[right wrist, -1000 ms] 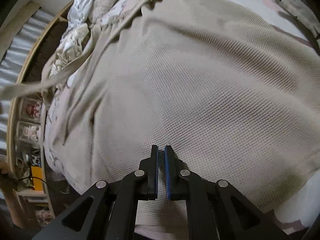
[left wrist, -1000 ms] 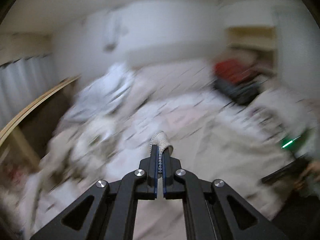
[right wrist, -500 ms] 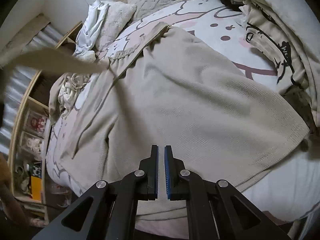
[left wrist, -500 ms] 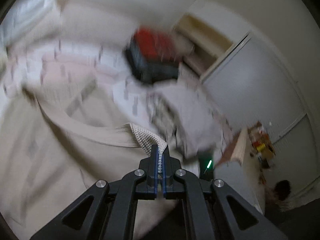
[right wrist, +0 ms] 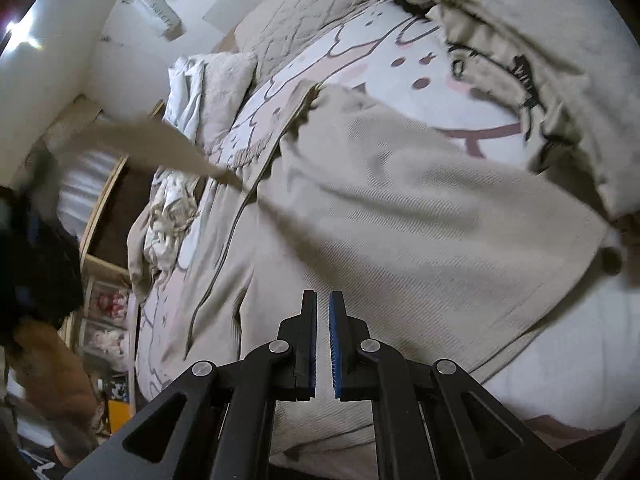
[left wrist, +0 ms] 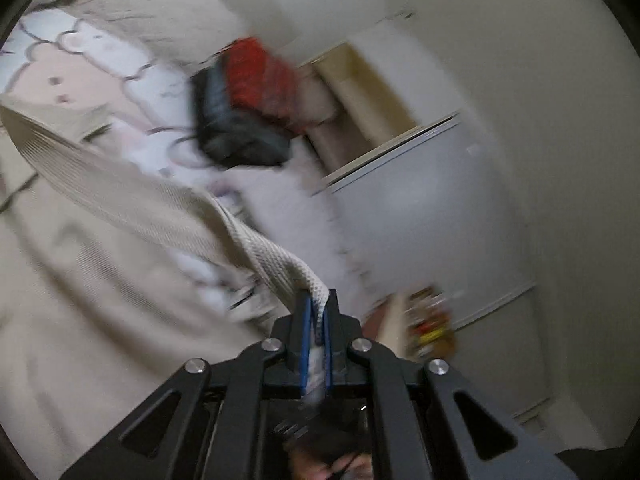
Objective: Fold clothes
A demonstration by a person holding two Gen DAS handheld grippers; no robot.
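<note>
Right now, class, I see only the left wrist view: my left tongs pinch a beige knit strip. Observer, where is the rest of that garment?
Observer: The beige garment lies spread over the cartoon-print bed sheet; only one long strip of it is lifted.
Operator: And my right tongs?
Observer: The right tongs hang above the garment's body, narrowly apart, holding nothing.
Operator: Anything beside it?
Observer: A cream garment with black print is bunched on the sheet, to its right in the right wrist view.
</note>
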